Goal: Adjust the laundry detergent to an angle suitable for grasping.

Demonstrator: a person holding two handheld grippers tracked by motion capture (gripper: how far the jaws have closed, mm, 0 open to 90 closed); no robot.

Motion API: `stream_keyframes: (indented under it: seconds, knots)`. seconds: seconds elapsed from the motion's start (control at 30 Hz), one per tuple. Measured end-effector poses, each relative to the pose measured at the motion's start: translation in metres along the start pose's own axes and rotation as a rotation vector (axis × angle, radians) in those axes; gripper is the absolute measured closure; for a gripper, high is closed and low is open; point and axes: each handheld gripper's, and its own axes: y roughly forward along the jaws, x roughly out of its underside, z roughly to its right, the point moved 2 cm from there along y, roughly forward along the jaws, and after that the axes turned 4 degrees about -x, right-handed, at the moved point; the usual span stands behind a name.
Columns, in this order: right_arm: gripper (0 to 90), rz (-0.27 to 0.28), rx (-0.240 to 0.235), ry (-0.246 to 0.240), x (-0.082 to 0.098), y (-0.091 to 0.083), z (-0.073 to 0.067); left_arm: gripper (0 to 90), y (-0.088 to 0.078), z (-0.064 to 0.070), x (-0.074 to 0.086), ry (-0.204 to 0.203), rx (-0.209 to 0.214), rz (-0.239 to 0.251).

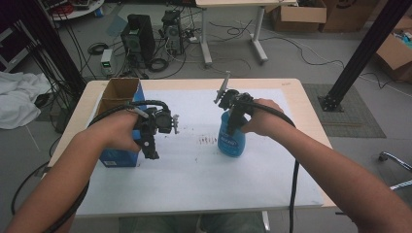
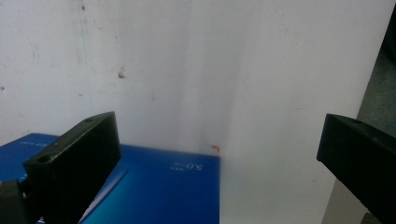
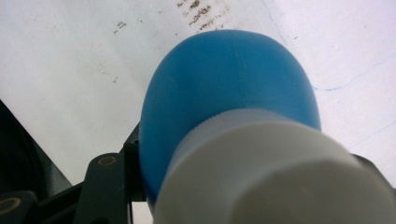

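On the white sheet that covers the bench (image 1: pixel 291 92), right of centre, stands the blue bottle (image 1: pixel 231 138), upright with its long axis straight up and down. My right hand-held gripper (image 1: pixel 236 125) comes at it from above and a bit from the right, jaws clamped round the neck just under the white cap (image 3: pixel 280 177). So the bottle sits directly below and in front of that gripper, belly pointing away from the camera in the right gripper view, and the right hand is obviously the nearer one. I'd say any lift has to go straight up along that axis or the bottle will tip.

My left hand-held gripper (image 1: pixel 151 148) hangs well apart on the left, jaws spread wide with nothing between them, just over the near corner of the blue box (image 2: pixel 154 186). That box, cardboard flaps open at the top, is the only neighbour. Between box and bottle there's only bare sheet with some brown scuff marks (image 1: pixel 208 140), so nothing blocks the way.
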Motion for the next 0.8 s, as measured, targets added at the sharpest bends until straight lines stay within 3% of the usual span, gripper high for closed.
stream_keyframes:
  seconds: [0.33, 0.8]
  knots:
    - [40.1, 0.000, -0.015, 0.017, 0.003, 0.012, 0.001, 0.1, 0.003, 0.000, 0.001, -0.001, 0.003, -0.003]
    - [39.5, 0.010, -0.028, 0.012, 0.005, 0.012, 0.003, 0.1, 0.003, 0.000, 0.001, -0.007, 0.003, -0.003]
